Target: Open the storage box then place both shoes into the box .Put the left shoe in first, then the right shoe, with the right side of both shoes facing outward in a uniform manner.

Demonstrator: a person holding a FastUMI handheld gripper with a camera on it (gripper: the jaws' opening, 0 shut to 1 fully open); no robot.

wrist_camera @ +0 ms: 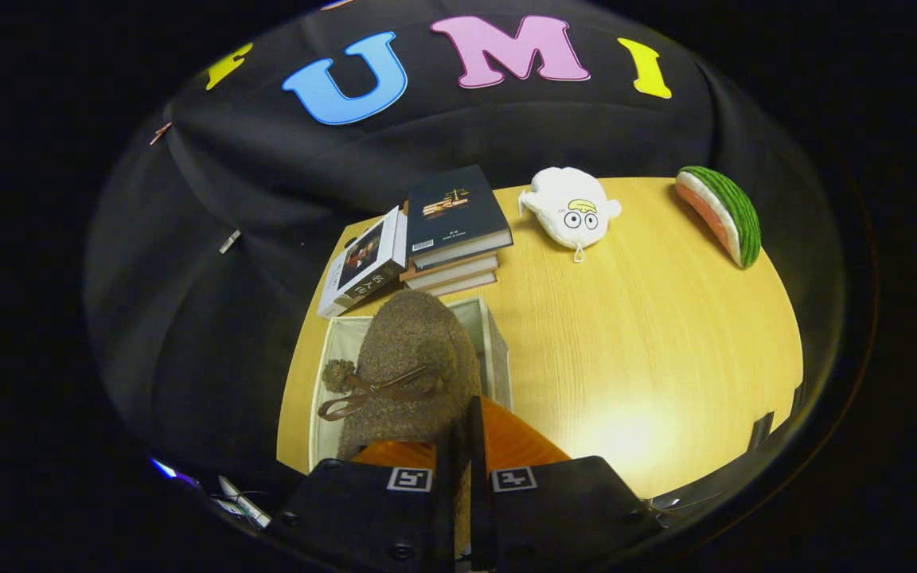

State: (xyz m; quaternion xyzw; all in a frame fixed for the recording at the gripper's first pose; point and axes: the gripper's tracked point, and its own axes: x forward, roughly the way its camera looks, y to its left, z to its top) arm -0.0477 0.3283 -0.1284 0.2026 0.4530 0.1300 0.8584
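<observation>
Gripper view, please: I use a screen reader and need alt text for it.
The gripper is shut on a fuzzy brown shoe with a bow, held over an open white storage box on a wooden table. Beyond lie a stack of books, a white plush toy and a watermelon-slice toy.

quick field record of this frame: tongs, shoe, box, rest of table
tongs: closed on the heel edge of the shoe
shoe: brown, fuzzy, bow on top, held over the open box
box: pale fabric, open, just ahead of the tongs
books: stacked beyond the box
plush toy: white, beyond, on the table
watermelon slice toy: table's far corner
</observation>
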